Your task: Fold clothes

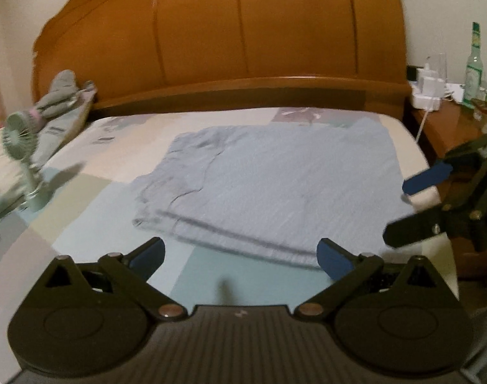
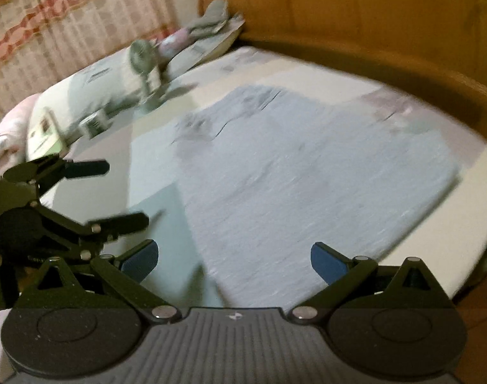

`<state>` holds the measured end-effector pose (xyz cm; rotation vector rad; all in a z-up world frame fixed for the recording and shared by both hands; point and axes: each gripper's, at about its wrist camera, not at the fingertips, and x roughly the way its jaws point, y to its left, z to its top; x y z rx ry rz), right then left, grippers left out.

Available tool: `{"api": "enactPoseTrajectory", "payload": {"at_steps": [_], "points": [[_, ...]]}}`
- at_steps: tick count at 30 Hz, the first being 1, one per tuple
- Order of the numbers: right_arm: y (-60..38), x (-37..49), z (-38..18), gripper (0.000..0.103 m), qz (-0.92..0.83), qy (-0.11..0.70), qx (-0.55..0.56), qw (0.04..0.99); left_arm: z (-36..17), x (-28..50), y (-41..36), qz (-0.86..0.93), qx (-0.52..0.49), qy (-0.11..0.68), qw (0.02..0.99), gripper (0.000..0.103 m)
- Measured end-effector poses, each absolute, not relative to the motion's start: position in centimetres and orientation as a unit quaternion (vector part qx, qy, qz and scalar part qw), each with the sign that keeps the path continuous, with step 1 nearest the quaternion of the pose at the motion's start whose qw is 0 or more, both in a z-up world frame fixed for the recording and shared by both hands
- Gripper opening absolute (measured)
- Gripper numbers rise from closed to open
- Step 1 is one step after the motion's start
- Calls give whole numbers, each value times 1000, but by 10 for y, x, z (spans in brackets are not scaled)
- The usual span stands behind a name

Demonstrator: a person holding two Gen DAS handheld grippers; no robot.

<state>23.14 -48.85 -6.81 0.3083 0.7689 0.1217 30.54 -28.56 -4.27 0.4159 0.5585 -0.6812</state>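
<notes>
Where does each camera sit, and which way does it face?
Left wrist view: sits on the left hand-held gripper, open and empty, looking over the bed at the light blue garment and wooden headboard; the right hand-held gripper shows at the right edge.
Right wrist view: sits on the right hand-held gripper, open, facing across the garment toward the curtain; the left hand-held gripper shows at the left.
Shared: garment, bed, headboard, small fan, and both grippers.

1. We see the left gripper (image 1: 242,257): black linkage arms, blue pads (image 1: 334,260), silver pivot screws.
2. Its base is ribbed grey with round black side discs.
3. The right gripper (image 2: 234,260) looks identical.
</notes>
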Motion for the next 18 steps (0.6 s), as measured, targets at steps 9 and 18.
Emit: {"api": "enactPoseTrajectory", "payload": {"at_steps": [9, 18], "points": [[-477, 205, -81, 103, 33, 416, 164, 894, -47, 287, -253, -284, 178, 275, 901, 101], [-466, 211, -74, 103, 77, 409, 209, 885, -39, 282, -242, -284, 156, 267, 908, 101]]}}
